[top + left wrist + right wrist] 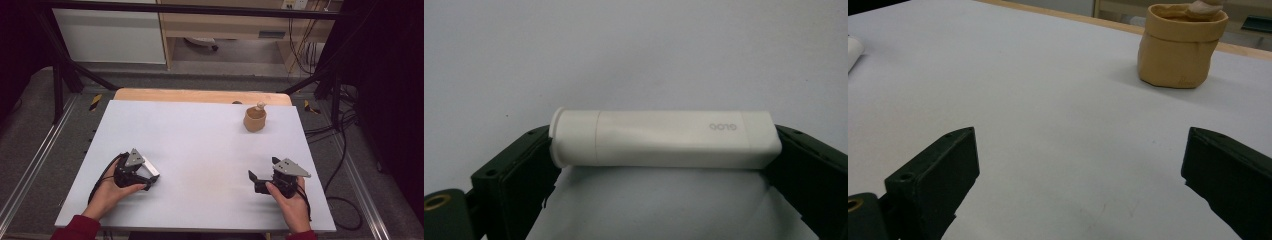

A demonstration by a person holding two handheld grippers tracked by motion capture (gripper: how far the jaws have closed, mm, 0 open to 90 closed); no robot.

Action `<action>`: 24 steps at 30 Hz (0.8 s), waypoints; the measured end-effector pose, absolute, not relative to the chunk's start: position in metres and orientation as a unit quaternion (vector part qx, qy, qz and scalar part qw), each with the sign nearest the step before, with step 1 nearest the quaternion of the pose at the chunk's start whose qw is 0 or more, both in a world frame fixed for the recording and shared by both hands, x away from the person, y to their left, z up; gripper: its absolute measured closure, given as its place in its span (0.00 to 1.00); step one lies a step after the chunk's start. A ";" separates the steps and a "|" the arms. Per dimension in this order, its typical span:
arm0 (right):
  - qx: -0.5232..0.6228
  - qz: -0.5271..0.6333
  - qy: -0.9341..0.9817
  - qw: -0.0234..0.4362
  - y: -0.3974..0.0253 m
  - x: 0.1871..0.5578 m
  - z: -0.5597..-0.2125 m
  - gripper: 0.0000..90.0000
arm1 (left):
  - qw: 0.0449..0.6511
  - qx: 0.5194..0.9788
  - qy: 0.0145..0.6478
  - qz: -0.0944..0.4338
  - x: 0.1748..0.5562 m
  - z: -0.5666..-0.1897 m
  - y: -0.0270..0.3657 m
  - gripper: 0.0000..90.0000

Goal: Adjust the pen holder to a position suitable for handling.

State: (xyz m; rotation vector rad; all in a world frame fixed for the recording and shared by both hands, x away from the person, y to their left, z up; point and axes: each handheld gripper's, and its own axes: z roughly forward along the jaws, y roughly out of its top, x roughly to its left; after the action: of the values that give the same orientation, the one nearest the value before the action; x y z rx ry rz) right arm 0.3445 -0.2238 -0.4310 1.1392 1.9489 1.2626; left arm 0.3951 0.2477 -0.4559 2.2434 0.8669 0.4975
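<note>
We grip the white tube endwise in the left claw — the pouch lies far right, nearer our open right claw.

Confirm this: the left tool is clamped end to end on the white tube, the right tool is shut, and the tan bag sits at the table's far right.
Not quite. The right tool is open, its jaws wide apart over bare table, as the right gripper view shows. The rest holds: the left tool clamps the white tube end to end, and the tan bag sits at the far right of the table.
</note>
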 end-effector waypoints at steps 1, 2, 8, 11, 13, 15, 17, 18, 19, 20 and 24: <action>0.424 0.470 0.724 0.274 -0.224 0.344 -0.431 0.03 | 0.337 0.861 0.331 0.189 0.395 -0.456 0.247 0.04; 0.424 0.470 0.724 0.274 -0.224 0.345 -0.431 0.03 | 0.337 0.861 0.331 0.188 0.395 -0.456 0.247 0.04; 0.424 0.469 0.725 0.274 -0.224 0.345 -0.431 0.03 | 0.342 0.860 0.328 0.189 0.395 -0.454 0.247 0.04; 0.424 0.469 0.725 0.274 -0.224 0.345 -0.431 0.03 | 0.346 0.859 0.327 0.188 0.394 -0.453 0.247 0.04; 0.424 0.469 0.725 0.274 -0.224 0.345 -0.431 0.03 | 0.347 0.859 0.326 0.188 0.394 -0.452 0.247 0.04; 0.424 0.469 0.725 0.274 -0.224 0.344 -0.431 0.03 | 0.347 0.859 0.324 0.188 0.394 -0.452 0.247 0.04; 0.424 0.469 0.725 0.274 -0.224 0.345 -0.431 0.03 | 0.348 0.860 0.323 0.188 0.394 -0.452 0.247 0.04; 0.424 0.469 0.725 0.274 -0.224 0.345 -0.431 0.03 | 0.349 0.860 0.323 0.188 0.393 -0.452 0.247 0.04; 0.423 0.469 0.725 0.274 -0.224 0.345 -0.431 0.03 | 0.348 0.860 0.322 0.189 0.393 -0.452 0.246 0.04; 0.423 0.469 0.725 0.274 -0.224 0.345 -0.431 0.03 | 0.348 0.860 0.322 0.189 0.393 -0.452 0.246 0.04; 0.423 0.469 0.726 0.274 -0.224 0.344 -0.431 0.03 | 0.351 0.860 0.320 0.188 0.393 -0.451 0.246 0.04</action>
State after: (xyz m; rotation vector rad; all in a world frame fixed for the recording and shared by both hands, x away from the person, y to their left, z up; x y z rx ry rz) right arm 0.3444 -0.2237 -0.4309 1.1369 1.9517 1.2608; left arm 0.3929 0.2457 -0.4513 2.2271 0.8275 0.4857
